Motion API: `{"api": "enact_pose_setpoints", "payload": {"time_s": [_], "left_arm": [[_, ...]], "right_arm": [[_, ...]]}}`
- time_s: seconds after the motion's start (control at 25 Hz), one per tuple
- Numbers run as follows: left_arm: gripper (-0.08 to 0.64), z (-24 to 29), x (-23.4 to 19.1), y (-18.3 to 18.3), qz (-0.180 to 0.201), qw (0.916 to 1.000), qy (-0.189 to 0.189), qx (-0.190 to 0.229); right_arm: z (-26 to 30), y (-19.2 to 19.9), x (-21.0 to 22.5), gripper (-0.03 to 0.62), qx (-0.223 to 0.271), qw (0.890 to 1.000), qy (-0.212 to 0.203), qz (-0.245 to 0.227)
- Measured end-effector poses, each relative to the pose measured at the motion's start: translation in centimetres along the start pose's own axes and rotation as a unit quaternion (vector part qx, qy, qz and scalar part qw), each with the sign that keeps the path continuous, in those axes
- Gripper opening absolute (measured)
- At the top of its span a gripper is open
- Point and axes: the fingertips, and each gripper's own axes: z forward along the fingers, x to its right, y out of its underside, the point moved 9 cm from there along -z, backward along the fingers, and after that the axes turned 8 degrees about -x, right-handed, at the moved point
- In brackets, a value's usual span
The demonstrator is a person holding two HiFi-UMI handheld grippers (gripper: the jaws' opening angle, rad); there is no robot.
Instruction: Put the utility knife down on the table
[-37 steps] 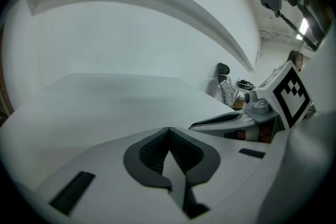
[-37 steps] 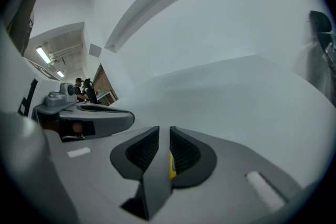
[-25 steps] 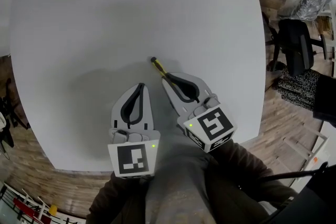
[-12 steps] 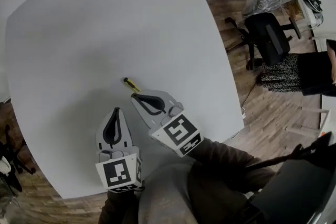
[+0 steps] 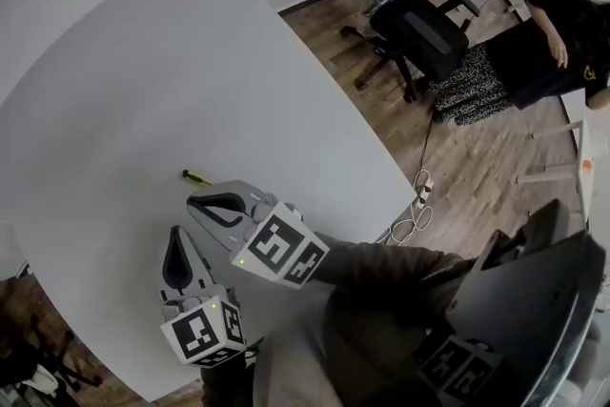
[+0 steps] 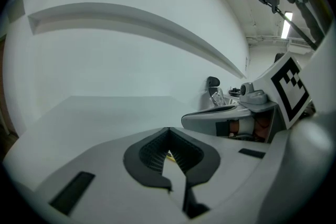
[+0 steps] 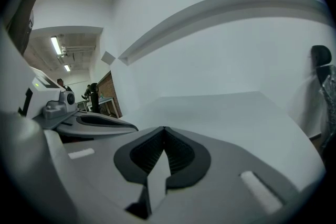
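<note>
Open white round table top (image 5: 143, 62) extends ahead and to the left. One obstacle: slim yellow-and-black utility knife (image 5: 197, 177), just ahead of the right gripper (image 5: 193, 201). Left gripper (image 5: 175, 234) sits close alongside.

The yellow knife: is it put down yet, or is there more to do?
Looks done: the utility knife seems to lie on the table, just past the right gripper. In hand: nothing; its jaws are shut and empty. Left: probably only pulling the gripper away.

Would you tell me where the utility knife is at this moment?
In the head view, the utility knife lies on the table, left of centre, just beyond the right gripper.
</note>
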Motion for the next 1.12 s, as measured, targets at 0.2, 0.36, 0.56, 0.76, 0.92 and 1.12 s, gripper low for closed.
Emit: {"api": "enact_pose_setpoints", "payload": {"time_s": [0.2,0.36,0.56,0.76,0.92,1.12], "left_arm": [[0.002,-1.2,0.5,-0.6,0.002,1.0,-0.004,0.008],[0.002,-2.3,1.5,0.0,0.003,0.9998,-0.012,0.015],[0.002,-2.0,0.9,0.0,0.005,0.9998,-0.01,0.015],[0.002,-2.1,0.6,-0.2,0.016,0.9998,-0.006,0.009],[0.002,-2.1,0.0,0.0,0.009,0.9998,-0.011,0.014],[0.002,-2.0,-0.6,-0.5,0.012,0.9998,-0.013,0.012]], "right_arm": [[-0.9,-0.5,-1.0,0.002,0.013,1.0,-0.002,-0.012],[-2.1,-0.1,-1.5,0.002,0.019,1.0,-0.012,-0.019],[-1.5,-0.5,-1.5,0.002,0.02,1.0,-0.01,-0.017],[-1.1,-0.7,-1.6,0.002,0.021,1.0,-0.013,-0.019],[-0.5,-0.6,-1.7,0.002,0.022,1.0,-0.013,-0.019],[0.0,-0.8,-1.7,0.002,0.023,1.0,-0.012,-0.018]]}}
